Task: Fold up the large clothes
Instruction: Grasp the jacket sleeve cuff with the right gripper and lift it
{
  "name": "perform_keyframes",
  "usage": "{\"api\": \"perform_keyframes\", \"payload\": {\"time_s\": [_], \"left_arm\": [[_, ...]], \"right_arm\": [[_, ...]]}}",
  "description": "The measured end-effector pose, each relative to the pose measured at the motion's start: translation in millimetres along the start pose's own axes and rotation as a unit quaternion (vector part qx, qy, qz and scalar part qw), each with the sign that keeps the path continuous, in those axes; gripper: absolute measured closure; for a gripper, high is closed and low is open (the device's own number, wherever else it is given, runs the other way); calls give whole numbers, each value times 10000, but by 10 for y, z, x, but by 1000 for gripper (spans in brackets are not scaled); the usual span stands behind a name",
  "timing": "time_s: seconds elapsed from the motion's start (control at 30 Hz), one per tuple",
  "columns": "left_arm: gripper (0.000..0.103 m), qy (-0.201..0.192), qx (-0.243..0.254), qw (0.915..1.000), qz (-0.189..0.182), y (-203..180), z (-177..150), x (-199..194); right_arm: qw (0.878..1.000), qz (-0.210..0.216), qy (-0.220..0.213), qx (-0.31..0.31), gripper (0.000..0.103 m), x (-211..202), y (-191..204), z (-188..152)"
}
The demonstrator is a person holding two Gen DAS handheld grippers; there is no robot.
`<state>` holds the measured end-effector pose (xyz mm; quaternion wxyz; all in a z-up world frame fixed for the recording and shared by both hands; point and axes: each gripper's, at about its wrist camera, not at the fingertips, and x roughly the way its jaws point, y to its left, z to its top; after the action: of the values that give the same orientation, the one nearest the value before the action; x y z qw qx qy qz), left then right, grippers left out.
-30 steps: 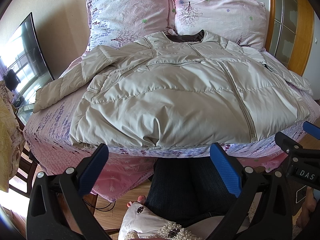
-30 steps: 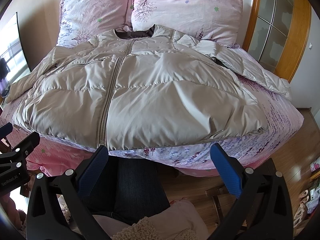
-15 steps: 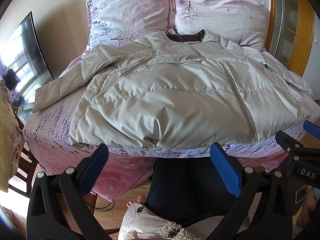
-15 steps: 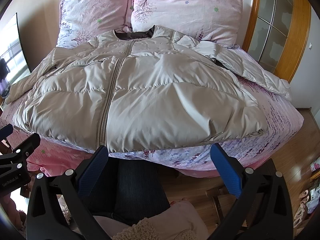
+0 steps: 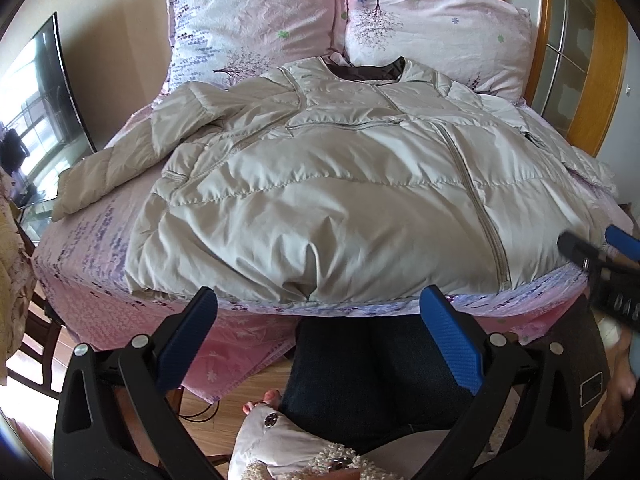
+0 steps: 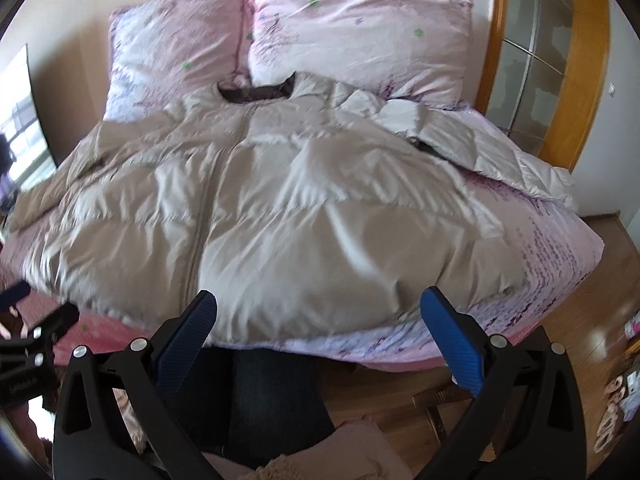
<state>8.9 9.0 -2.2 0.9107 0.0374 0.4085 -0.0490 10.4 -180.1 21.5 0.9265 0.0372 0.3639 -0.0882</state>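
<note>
A large beige puffer jacket lies flat and zipped on the pink bed, collar toward the pillows, both sleeves spread sideways. It also shows in the right wrist view. My left gripper is open and empty, just short of the jacket's hem at the bed's near edge. My right gripper is open and empty, its fingertips over the hem to the right of the zipper. The right gripper also shows at the right edge of the left wrist view.
Two pink pillows lean on the wall behind the collar. A dark screen stands left of the bed. A wooden-framed glass door is at the right. The person's dark-trousered legs are between the bed and me.
The right gripper has moved forward and up toward the jacket's hem; its view is blurred by the motion. The left gripper has edged slightly closer to the bed.
</note>
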Motion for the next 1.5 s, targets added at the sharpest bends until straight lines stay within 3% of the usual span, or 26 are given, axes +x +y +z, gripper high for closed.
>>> {"api": "perform_keyframes", "payload": {"time_s": [0.23,0.4,0.5,0.67,0.7,0.73,0.83,0.93,1.1,1.3,1.4,1.5], "left_arm": [[2,-100,84,9995,-275,-39,85,23],[2,-405,-164,9988,-206,104,227,20],[2,-432,-429,9980,-196,302,405,70],[2,-328,-1003,9932,-495,736,725,258],[2,-363,-1063,9917,-620,823,817,305],[2,-412,-1077,9908,-710,873,889,339],[2,-528,-1057,9882,-972,962,1102,450],[2,-252,-883,9909,-987,955,1363,669],[2,-161,-883,9871,-1327,977,1655,981],[2,104,-1049,9824,-1543,998,1952,1328],[2,24,-1058,9813,-1607,1014,2062,1414],[2,-58,-1032,9796,-1723,1019,2139,1460]], "right_arm": [[9953,590,-212,738,1,144,-487,287],[9788,1050,-253,1739,1,337,-1073,549],[9598,1124,-212,2562,1,491,-1536,667],[9065,1312,-23,4013,1,859,-2340,711],[8908,1273,39,4362,6,975,-2545,696],[8837,1208,60,4521,16,1030,-2639,685],[8595,715,85,5060,25,1239,-3024,650],[8315,526,109,5529,36,1429,-3341,585],[8076,289,48,5889,53,1567,-3602,525],[8084,-78,-70,5885,75,1543,-3773,554],[8226,-298,-115,5678,90,1502,-3766,595],[8441,-607,-227,5323,95,1432,-3678,725]]}}
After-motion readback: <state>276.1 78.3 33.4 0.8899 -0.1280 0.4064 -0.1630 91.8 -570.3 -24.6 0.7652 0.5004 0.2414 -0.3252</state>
